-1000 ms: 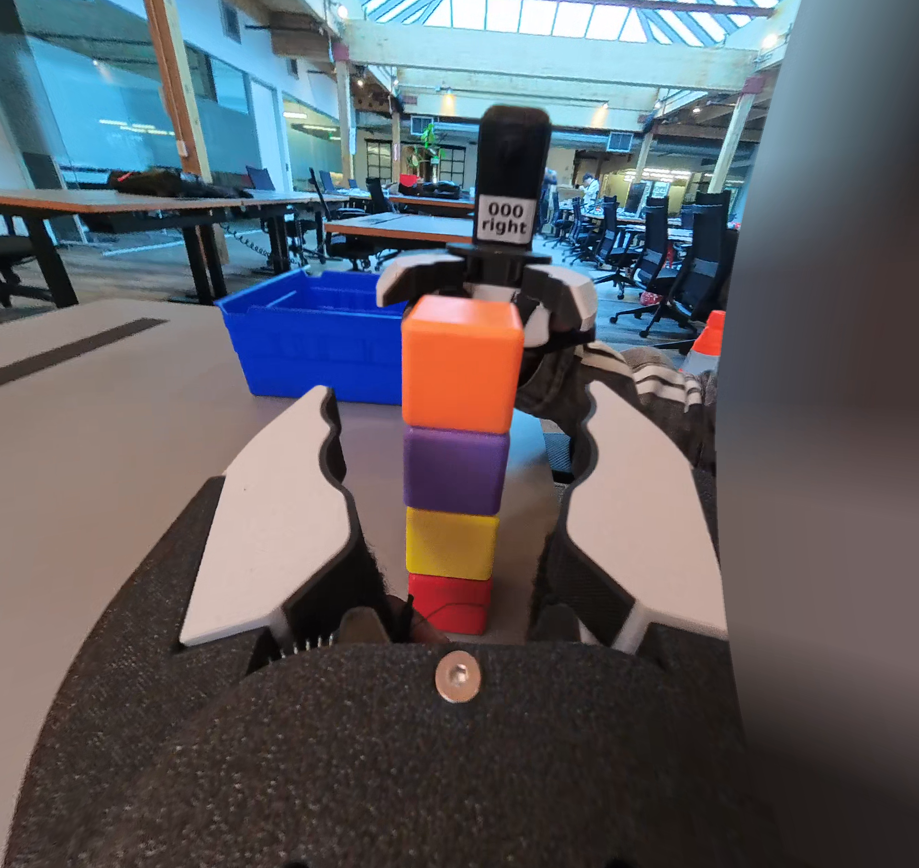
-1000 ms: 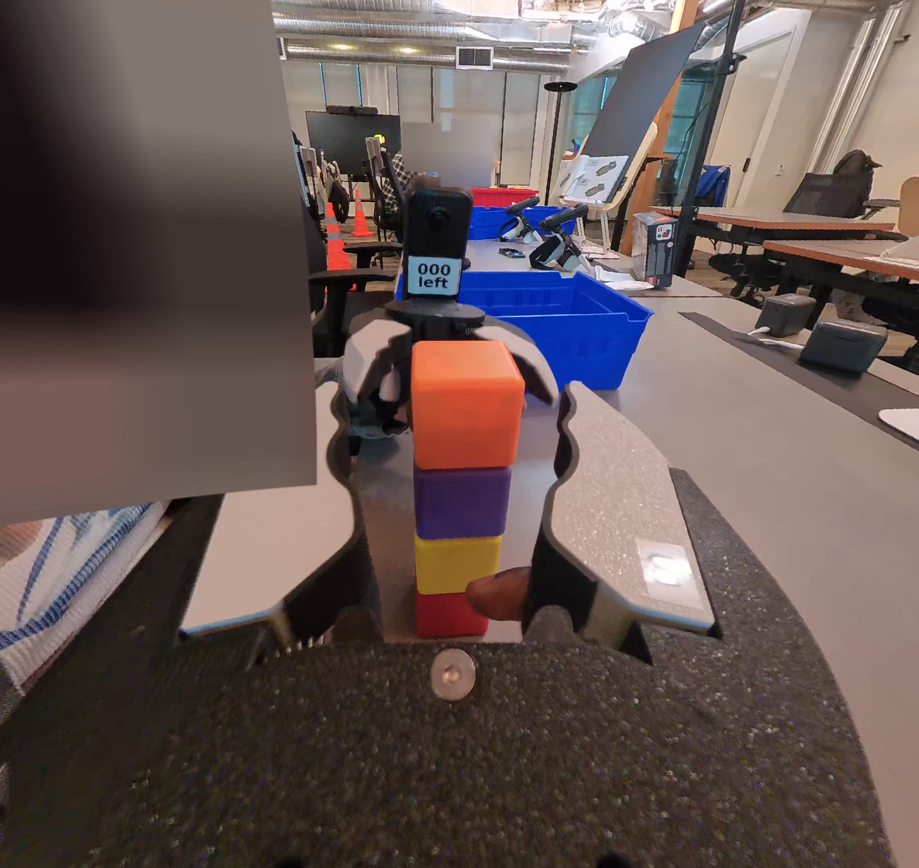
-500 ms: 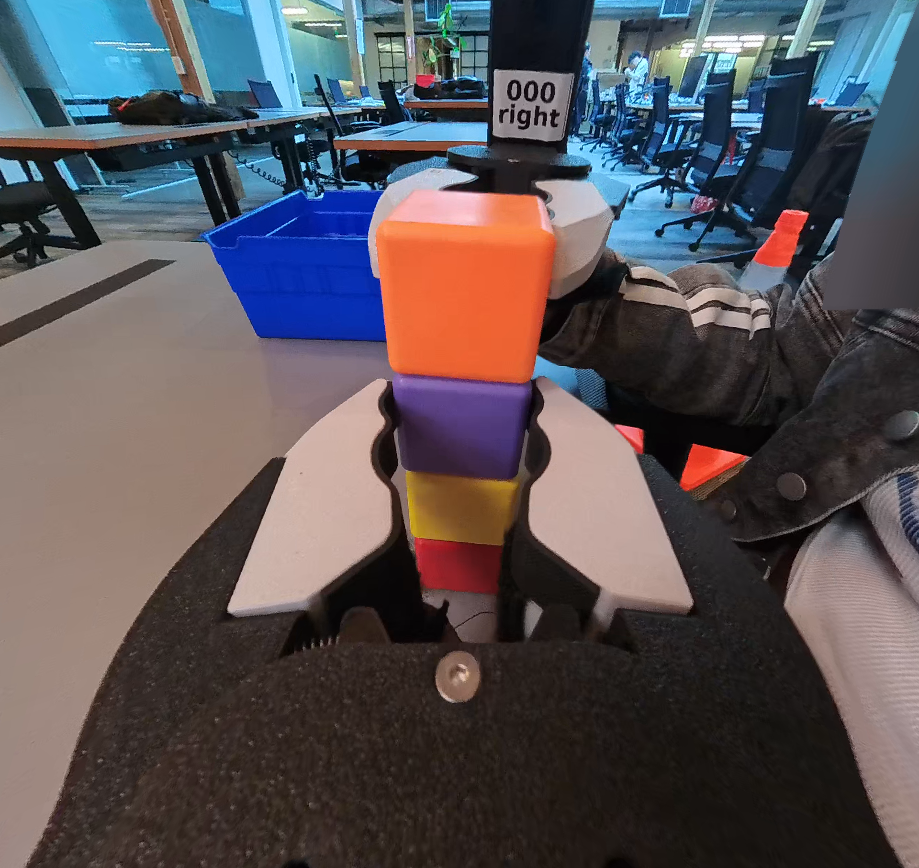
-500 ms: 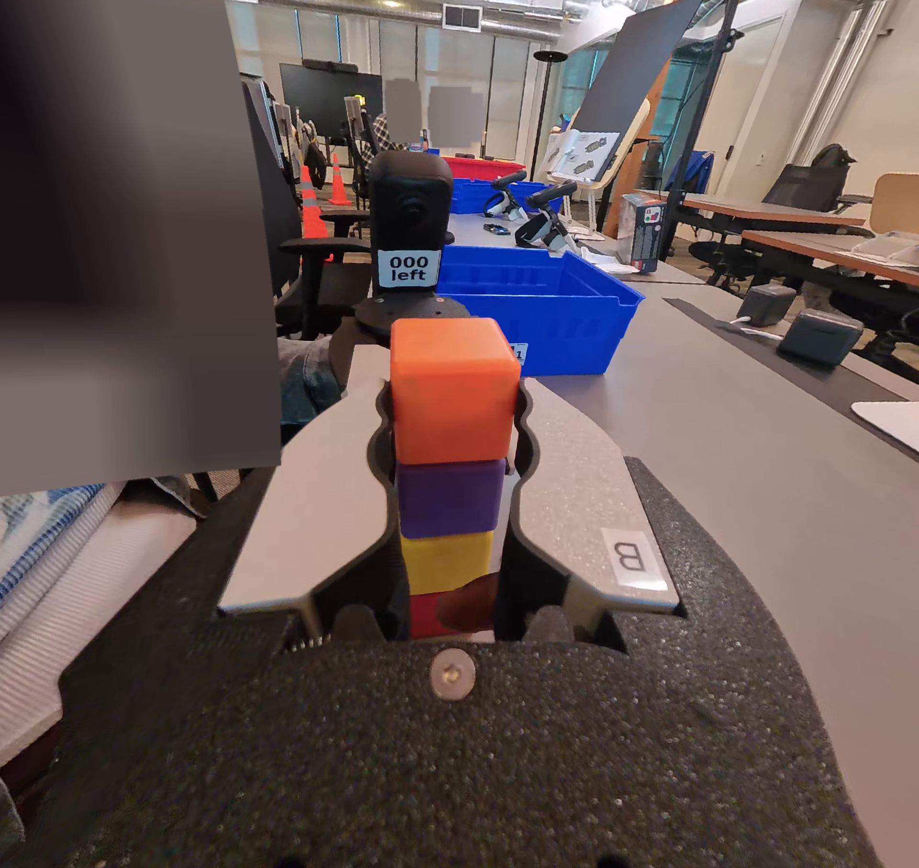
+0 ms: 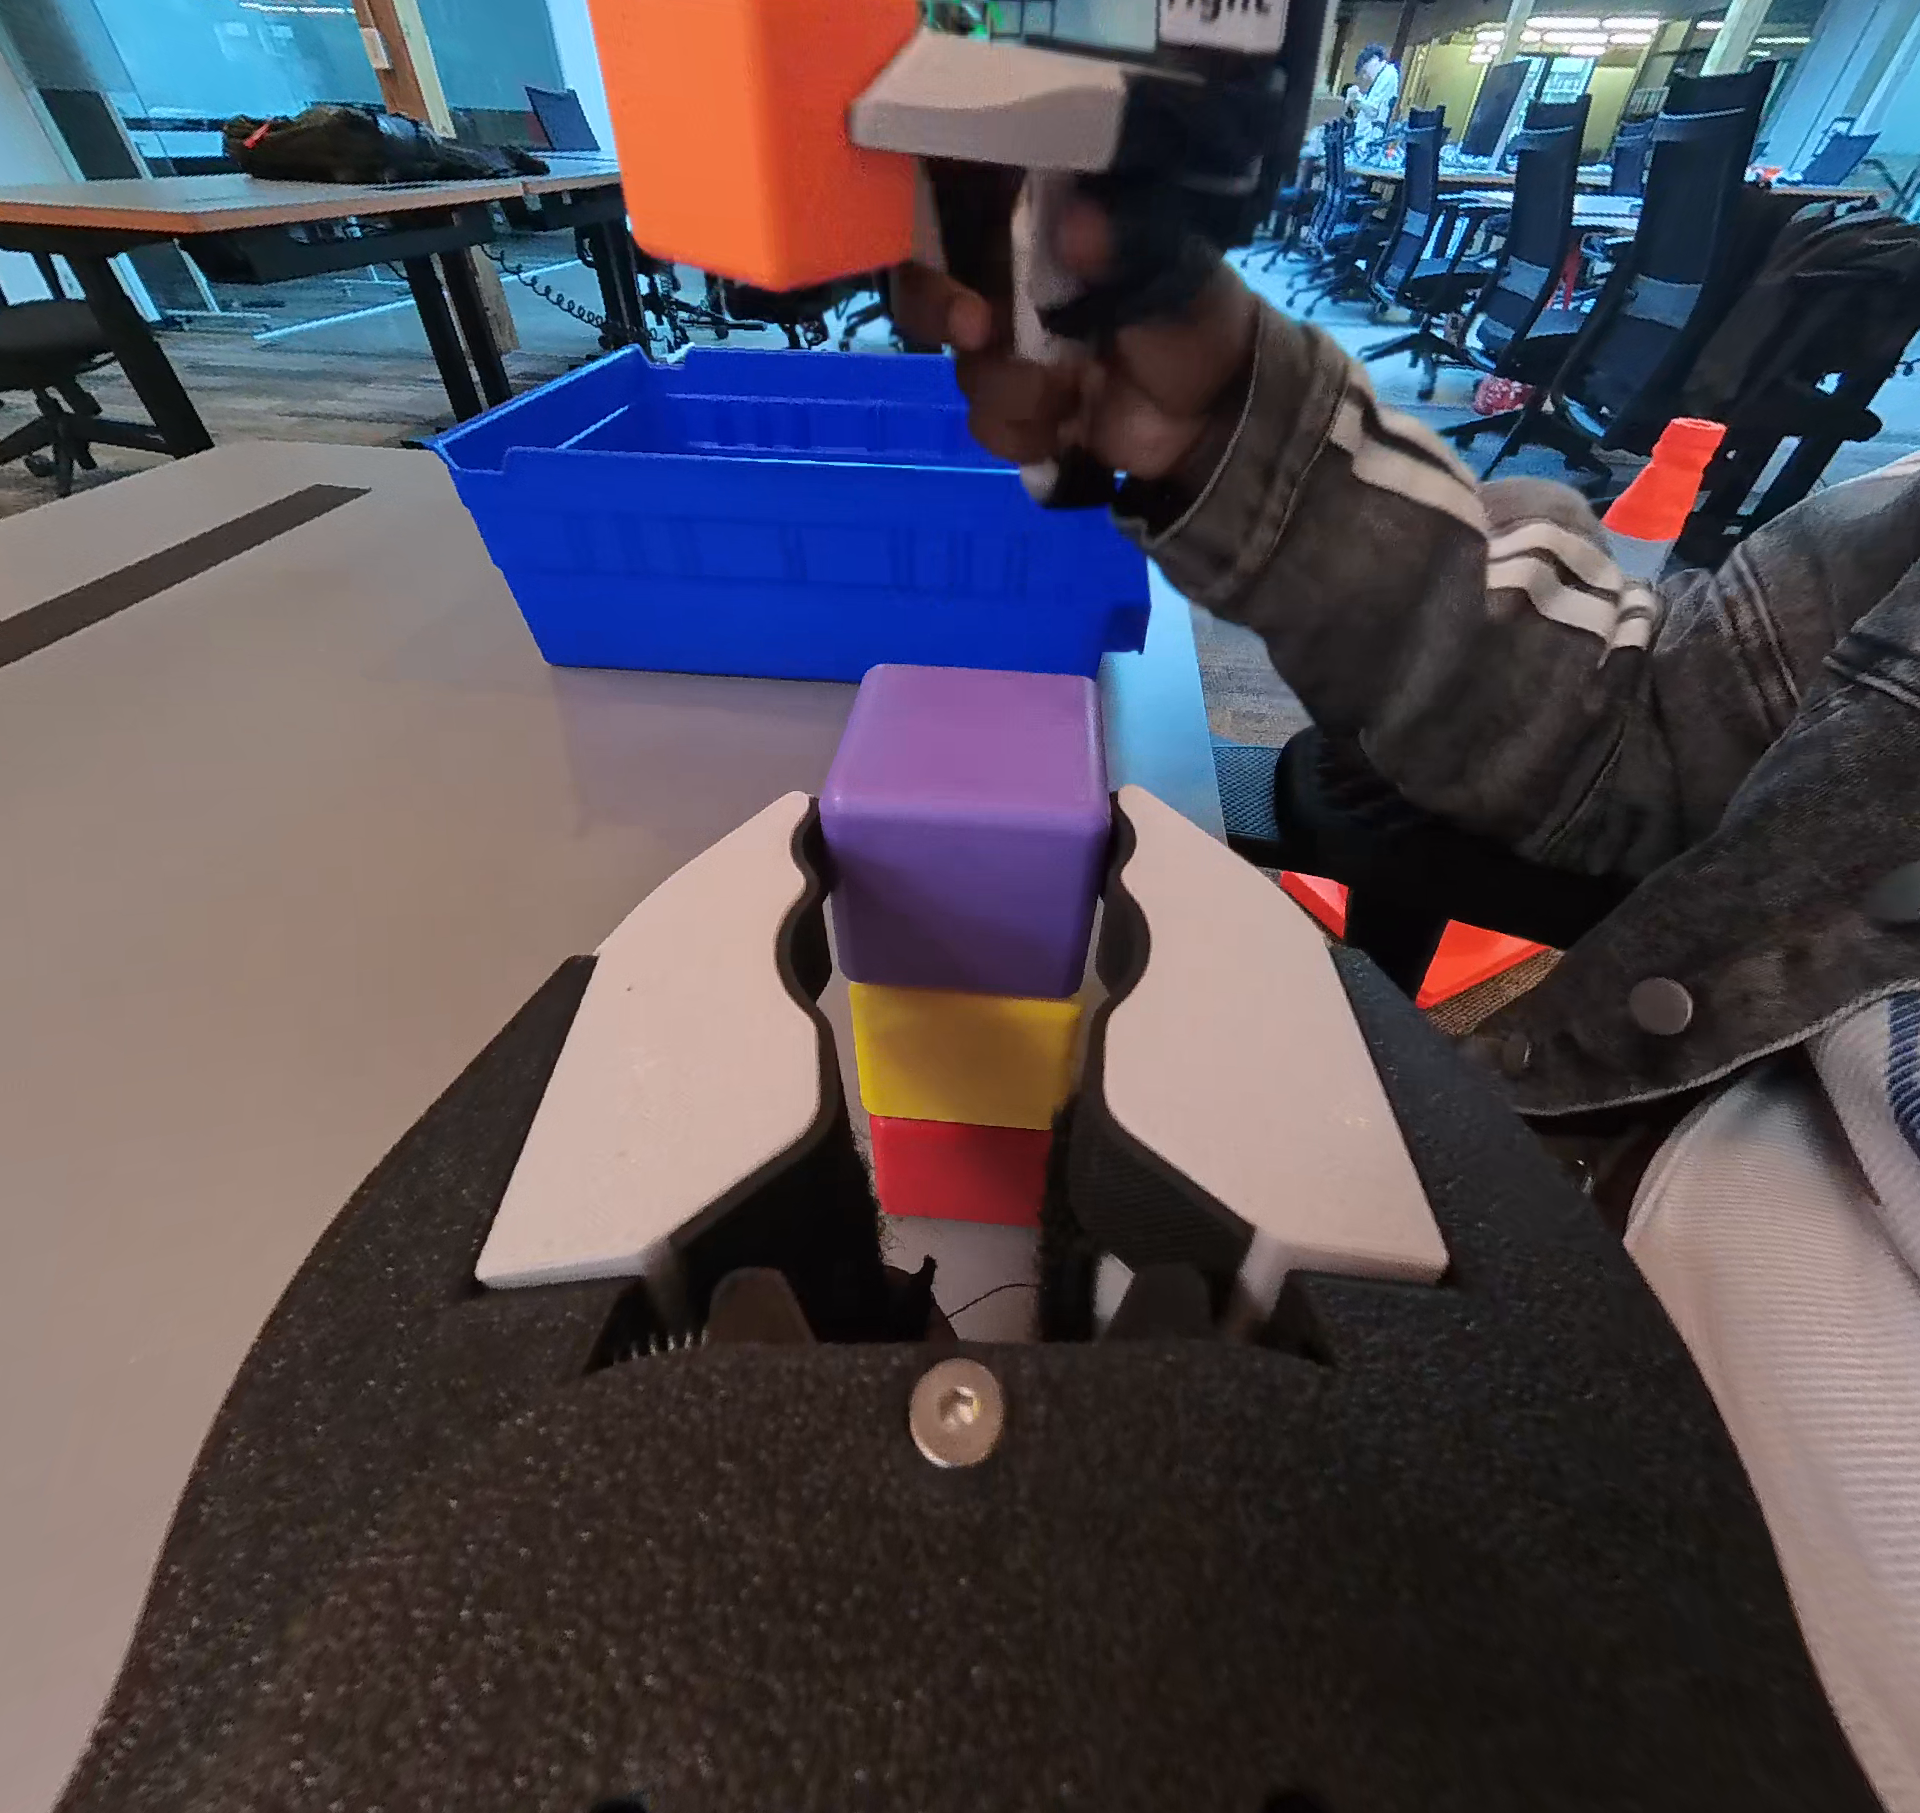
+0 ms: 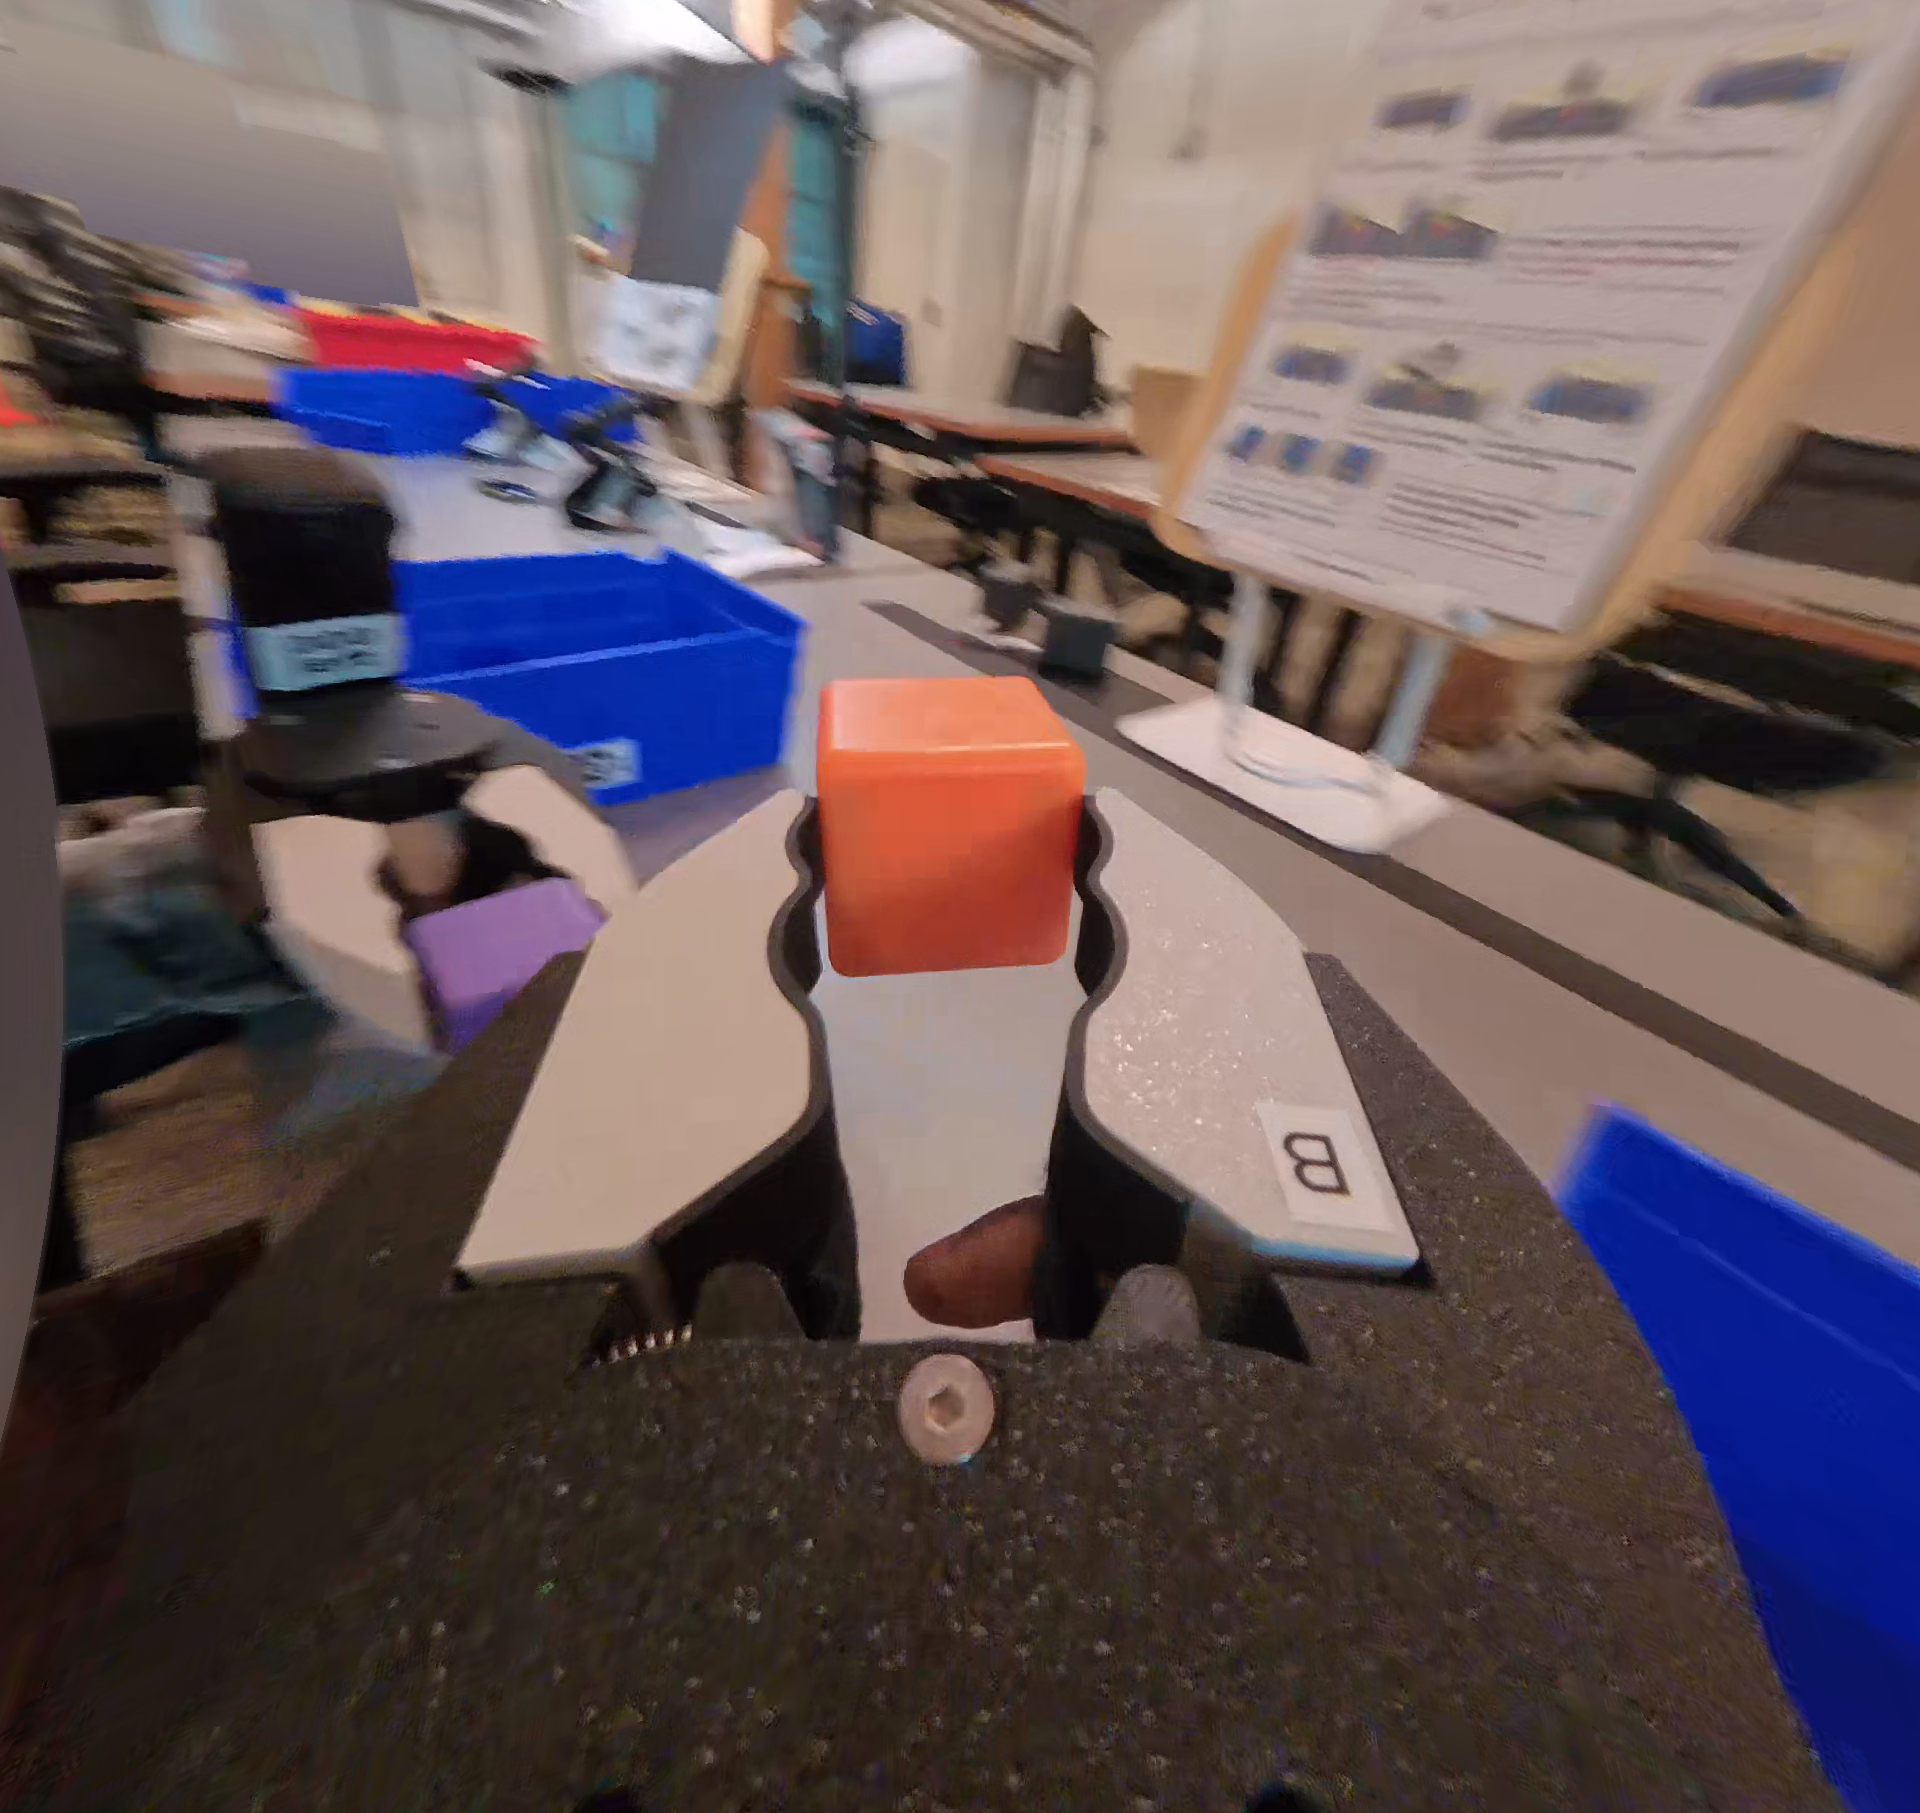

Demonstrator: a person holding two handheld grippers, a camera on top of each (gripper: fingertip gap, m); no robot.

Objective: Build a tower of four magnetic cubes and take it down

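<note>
The left tongs (image 5: 964, 833) pinch the purple cube (image 5: 966, 828) by its two sides, both pads pressed against it — it tops a short stack, with the yellow cube (image 5: 961, 1057) beneath it and the red cube (image 5: 958, 1169) at the bottom on the grey surface (image 5: 312, 776). The right tongs (image 6: 943, 828) clamp the orange cube (image 6: 940, 823) between their pads and hold it in the air, clear of the stack and up to its left in the left wrist view, above the blue bin (image 5: 790, 558) that stands on the surface behind the stack. The right wrist view is blurred around the edges, yet it shows the purple cube low on the left — gripped in the other tongs.
</note>
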